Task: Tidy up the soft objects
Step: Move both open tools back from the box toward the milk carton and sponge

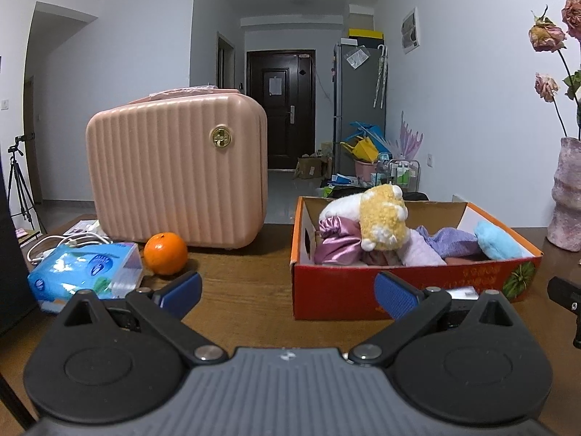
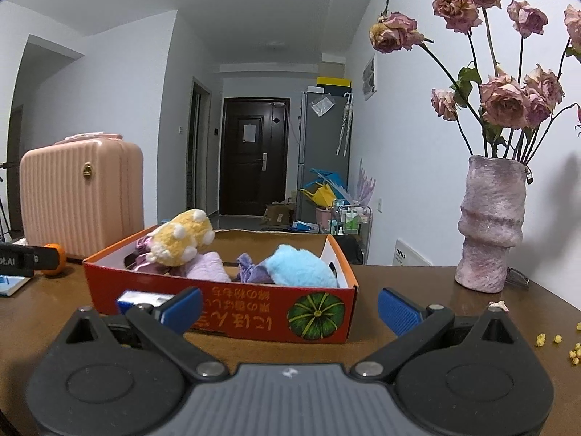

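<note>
A: Left gripper (image 1: 287,292), quick?
B: Jaws spread wide, blue pads (image 1: 394,296) empty, hovering low over the wooden table (image 1: 239,283), just short of the red cardboard box (image 1: 363,299).

A: Right gripper (image 2: 288,309)?
B: Same, wide apart, nothing held. It sits right before the box's (image 2: 254,309) printed front, the pumpkin picture (image 2: 316,315) between its fingers.

A: Where are the soft things?
B: All in the box. Yellow plush toy (image 1: 383,218) on top at the box's left end, lying on a white plush piece (image 1: 341,206). Pink satin cloth (image 1: 336,241) under it, a pale lilac towel (image 1: 423,250) beside, purple cloth (image 1: 450,241) in the middle, light blue plush (image 1: 497,241) at the box's right end.

A: Left of the box?
B: Tissue pack (image 1: 87,272) nearest, an orange (image 1: 165,253) just beside it, white cable (image 1: 54,245) behind the pack. Pink ribbed suitcase (image 1: 178,170) stands upright behind the orange, farther back than the box.

A: Right of the box?
B: Mauve textured vase (image 2: 490,225) with dried pink roses (image 2: 504,101), well apart from the box. Small yellow crumbs (image 2: 555,343) on the table nearer than the vase.

A: Beyond the box?
B: Hallway, grey fridge (image 2: 323,152), dark door (image 2: 256,156) at the far end.
</note>
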Demonstrator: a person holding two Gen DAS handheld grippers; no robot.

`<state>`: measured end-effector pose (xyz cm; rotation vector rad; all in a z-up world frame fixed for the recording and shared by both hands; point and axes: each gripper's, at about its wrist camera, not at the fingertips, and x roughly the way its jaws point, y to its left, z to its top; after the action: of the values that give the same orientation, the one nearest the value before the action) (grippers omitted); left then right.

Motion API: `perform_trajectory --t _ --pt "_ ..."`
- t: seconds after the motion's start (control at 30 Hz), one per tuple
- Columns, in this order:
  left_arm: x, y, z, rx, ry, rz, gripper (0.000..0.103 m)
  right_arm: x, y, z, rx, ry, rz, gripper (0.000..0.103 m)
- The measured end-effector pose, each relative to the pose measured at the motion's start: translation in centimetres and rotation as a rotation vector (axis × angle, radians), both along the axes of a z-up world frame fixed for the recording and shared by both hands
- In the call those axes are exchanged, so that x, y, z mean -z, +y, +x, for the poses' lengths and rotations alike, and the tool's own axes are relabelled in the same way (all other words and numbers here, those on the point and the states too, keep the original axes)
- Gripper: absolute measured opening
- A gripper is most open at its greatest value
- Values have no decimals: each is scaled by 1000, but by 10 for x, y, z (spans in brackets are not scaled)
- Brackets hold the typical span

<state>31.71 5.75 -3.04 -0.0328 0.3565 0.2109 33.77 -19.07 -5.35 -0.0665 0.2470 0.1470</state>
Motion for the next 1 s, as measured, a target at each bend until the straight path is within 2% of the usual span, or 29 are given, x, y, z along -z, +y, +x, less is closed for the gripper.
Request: perform_trajectory --t 0.57,1.0 --pt "2 4 -53 15 20 -9 103 1 5 -52 -34 12 -12 103" --pt "5 7 -63 28 38 -22 103 3 10 -59 -38 32 -20 103"
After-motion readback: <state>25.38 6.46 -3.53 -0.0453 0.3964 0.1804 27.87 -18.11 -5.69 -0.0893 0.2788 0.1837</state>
